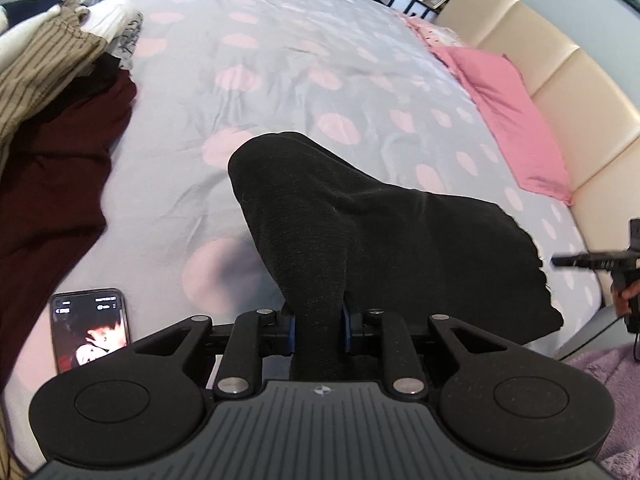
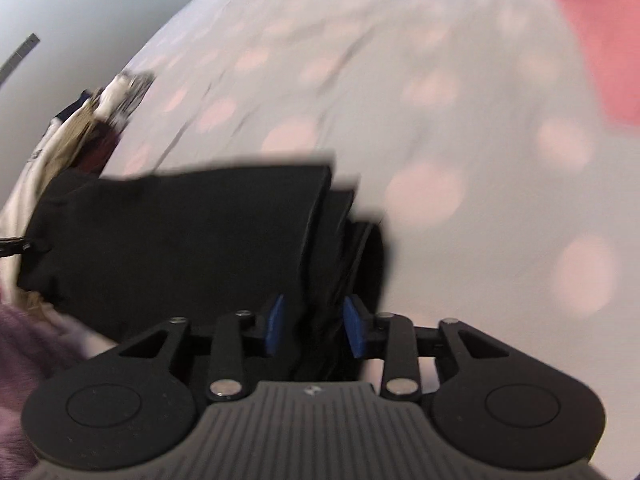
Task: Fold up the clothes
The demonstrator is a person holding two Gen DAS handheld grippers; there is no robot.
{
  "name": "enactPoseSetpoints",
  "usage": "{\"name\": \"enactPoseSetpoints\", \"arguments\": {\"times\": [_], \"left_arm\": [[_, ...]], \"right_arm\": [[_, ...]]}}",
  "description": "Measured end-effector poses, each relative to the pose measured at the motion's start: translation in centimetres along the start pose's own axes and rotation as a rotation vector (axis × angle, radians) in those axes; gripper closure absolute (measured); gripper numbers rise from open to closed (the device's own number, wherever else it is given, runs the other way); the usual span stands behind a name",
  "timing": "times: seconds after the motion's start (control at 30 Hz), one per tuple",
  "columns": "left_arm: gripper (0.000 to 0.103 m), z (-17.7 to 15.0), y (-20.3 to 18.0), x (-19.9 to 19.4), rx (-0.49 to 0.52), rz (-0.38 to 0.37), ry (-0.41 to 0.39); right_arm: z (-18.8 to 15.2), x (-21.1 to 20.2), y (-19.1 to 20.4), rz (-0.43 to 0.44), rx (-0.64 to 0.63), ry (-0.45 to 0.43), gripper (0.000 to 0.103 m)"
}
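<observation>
We are holding one black garment (image 1: pixel 360 232) above the bed (image 1: pixel 280 60) with both tools, so we are judging that the step in hand is carrying and spreading it before a fold. The left gripper (image 1: pixel 319 328) is clenching a bunch of the black cloth between its blue fingers (image 1: pixel 291 330). In the right gripper (image 2: pixel 314 326) the cloth is passing between the fingers (image 2: pixel 276 326), but the picture is blurred and we cannot tell whether the pads are pressing on it. The garment is hanging between the two tools, not lying flat. The pile of other clothes (image 1: pixel 60 60) and the phone (image 1: pixel 90 330) are lying apart on the bed. Next we are needing to lower the cloth on a free part of the bedcover, keeping it stretched, so that it is landing flat.
</observation>
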State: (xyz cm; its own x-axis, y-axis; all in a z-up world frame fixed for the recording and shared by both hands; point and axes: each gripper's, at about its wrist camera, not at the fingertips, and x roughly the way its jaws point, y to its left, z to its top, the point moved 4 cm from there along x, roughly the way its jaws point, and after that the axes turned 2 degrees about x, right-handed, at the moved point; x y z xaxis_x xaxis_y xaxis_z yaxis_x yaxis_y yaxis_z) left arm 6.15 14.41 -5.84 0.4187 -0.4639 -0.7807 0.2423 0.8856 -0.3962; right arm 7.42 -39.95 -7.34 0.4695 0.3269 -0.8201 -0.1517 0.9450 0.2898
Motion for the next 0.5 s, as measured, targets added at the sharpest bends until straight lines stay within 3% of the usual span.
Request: {"name": "enactPoseSetpoints", "arguments": {"times": [0.03, 0.17, 0.23, 0.27, 0.5], "left_arm": [[0.085, -0.1, 0.2, -0.1, -0.008, -0.015, -0.001], [0.085, 0.5, -0.1, 0.1, 0.001, -0.03, 0.005], [0.085, 0.7, -0.5, 0.2, 0.01, -0.029, 0.004], [0.085, 0.8, -0.6, 0.2, 0.014, -0.028, 0.004], [0.085, 0.8, -1.0, -0.1, 0.026, -0.033, -0.01]], "right_arm": [[0.7, -0.9, 0.3, -0.028, -0.01, -0.053, 0.054], [2.5, -1.6, 4.0, -0.009, -0.034, -0.181, 0.056], [3.9, 0.8, 7.1, -0.008, -0.089, -0.171, 0.074], [4.4, 2.1, 8.9, -0.011, -0.128, -0.162, 0.078], [6.4, 11.0, 18.2, 0.007, -0.294, -0.058, 0.085]]}}
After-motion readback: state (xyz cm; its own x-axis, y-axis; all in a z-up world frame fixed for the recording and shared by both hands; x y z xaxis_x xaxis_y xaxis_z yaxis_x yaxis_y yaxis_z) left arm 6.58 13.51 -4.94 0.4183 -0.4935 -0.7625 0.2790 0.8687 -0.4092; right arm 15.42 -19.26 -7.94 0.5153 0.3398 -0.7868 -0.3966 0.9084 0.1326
